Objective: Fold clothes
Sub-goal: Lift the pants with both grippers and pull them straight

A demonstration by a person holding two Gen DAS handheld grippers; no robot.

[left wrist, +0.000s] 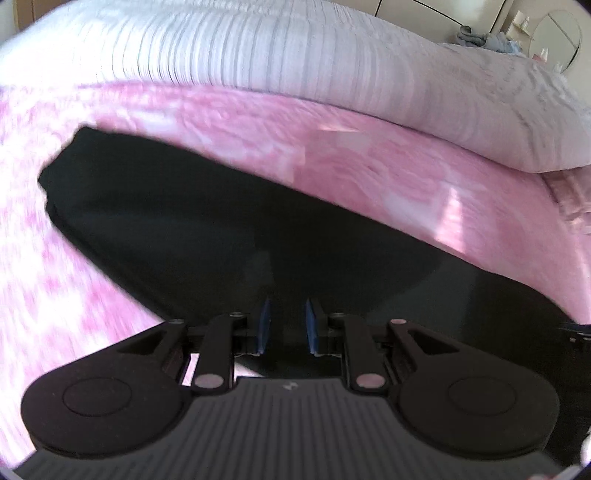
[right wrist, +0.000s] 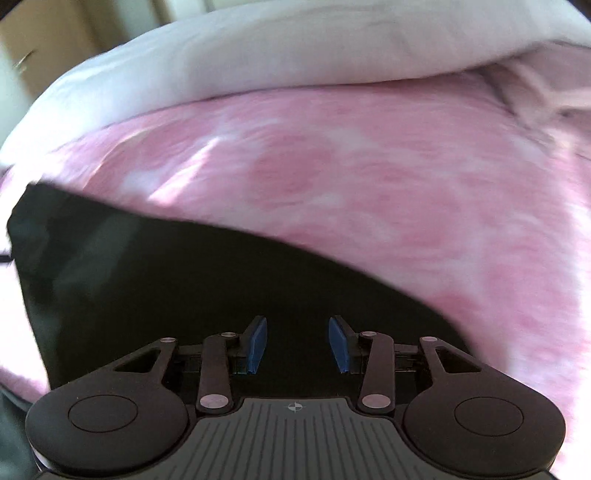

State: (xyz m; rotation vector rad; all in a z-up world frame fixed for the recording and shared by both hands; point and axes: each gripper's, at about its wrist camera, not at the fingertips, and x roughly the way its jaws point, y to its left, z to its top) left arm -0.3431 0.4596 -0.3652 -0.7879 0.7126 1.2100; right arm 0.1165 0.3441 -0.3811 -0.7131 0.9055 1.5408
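A black garment (left wrist: pixel 177 229) lies flat on a pink mottled bedsheet (left wrist: pixel 388 173). My left gripper (left wrist: pixel 288 310) hovers low over it, its blue pads (left wrist: pixel 264 325) a narrow gap apart, and I see no cloth pinched between them. In the right wrist view the same black garment (right wrist: pixel 147 280) fills the lower left, with its straight edge running diagonally across the pink sheet (right wrist: pixel 388 192). Over the garment near that edge, my right gripper (right wrist: pixel 297 328) is open, its blue pads (right wrist: pixel 339 343) wide apart with nothing between them. Both views are motion-blurred.
A white ribbed duvet (left wrist: pixel 295 48) is bunched along the far side of the bed, also seen as the white duvet (right wrist: pixel 295 44) in the right wrist view. Furniture and a round mirror (left wrist: pixel 554 33) stand at the far right. A wooden cabinet (right wrist: pixel 48 40) is at the far left.
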